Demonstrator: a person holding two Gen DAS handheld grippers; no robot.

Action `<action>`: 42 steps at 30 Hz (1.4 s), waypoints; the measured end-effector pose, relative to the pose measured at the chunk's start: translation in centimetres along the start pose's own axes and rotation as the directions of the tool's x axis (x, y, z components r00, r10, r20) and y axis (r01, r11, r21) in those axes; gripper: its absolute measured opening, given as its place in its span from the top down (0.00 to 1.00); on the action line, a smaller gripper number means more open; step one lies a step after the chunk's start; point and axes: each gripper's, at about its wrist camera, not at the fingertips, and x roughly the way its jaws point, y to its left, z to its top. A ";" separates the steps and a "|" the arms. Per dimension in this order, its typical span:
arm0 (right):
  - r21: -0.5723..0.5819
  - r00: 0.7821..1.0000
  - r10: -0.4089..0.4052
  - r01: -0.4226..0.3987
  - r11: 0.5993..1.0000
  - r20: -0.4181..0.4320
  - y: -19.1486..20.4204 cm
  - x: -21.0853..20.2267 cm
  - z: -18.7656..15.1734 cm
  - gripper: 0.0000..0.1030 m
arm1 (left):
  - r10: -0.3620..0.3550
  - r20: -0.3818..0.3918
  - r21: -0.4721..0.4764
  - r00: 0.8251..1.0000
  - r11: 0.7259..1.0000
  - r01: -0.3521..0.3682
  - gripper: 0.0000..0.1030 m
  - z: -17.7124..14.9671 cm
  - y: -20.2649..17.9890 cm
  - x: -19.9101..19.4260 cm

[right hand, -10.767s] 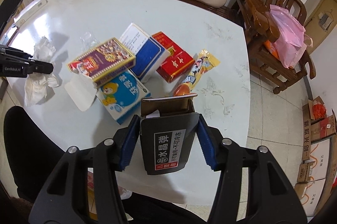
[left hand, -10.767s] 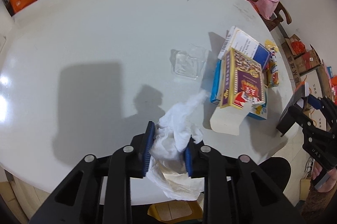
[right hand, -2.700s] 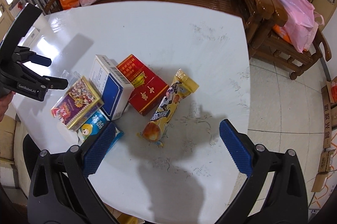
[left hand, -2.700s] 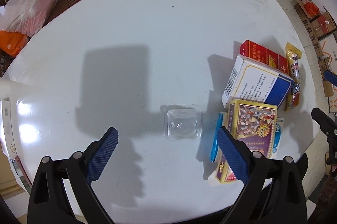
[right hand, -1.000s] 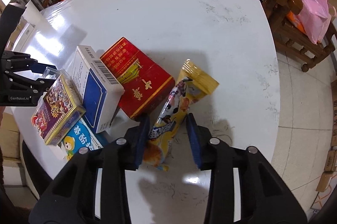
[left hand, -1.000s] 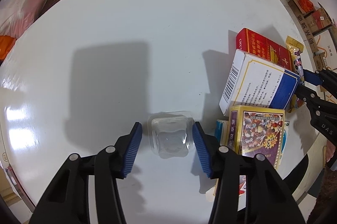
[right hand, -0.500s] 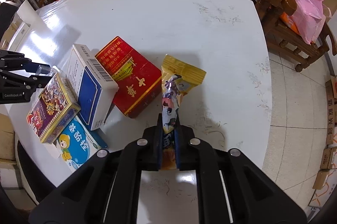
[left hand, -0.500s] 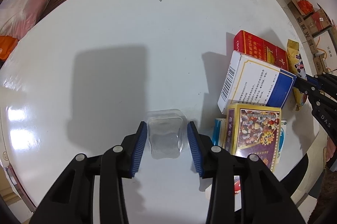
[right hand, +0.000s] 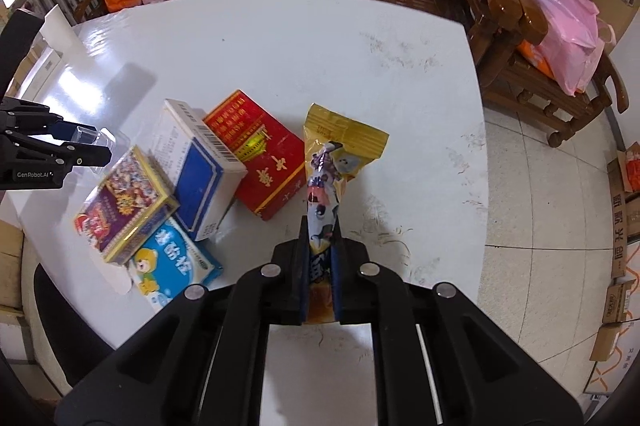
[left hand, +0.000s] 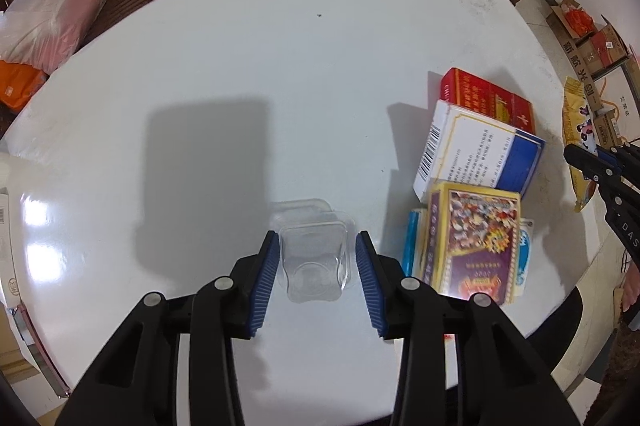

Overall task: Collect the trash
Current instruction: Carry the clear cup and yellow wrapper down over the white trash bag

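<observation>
Red box beside blue-white box, touching.

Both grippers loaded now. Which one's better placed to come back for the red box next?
Right, probably. The right gripper, pinching the yellow snack wrapper, sits just beside the red box. The left gripper, shut on the clear plastic cup, has the other boxes between it and the red one.

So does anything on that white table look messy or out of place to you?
The boxes are heaped rather than stacked: the white-and-blue box leans tilted against the red box, and the purple-and-yellow box sits askew atop the blue box. Scuff marks streak the white table.
</observation>
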 end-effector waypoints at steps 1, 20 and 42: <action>-0.001 1.000 0.000 0.000 1.000 0.006 0.2 -0.4 0.0 0.91 | 0.000 0.006 -0.001 1.000 1.000 0.000 0.62 -0.3 0.0 -0.5; -0.151 0.994 0.030 -0.014 0.988 0.106 8.3 -10.3 -6.8 0.91 | -0.019 0.076 0.055 0.997 0.998 0.015 0.62 -10.5 -3.1 -7.7; -0.243 0.995 0.094 -0.083 0.966 0.036 15.6 -10.1 -17.5 0.91 | -0.060 0.097 0.095 0.993 0.994 0.051 0.62 -22.3 -6.2 -5.3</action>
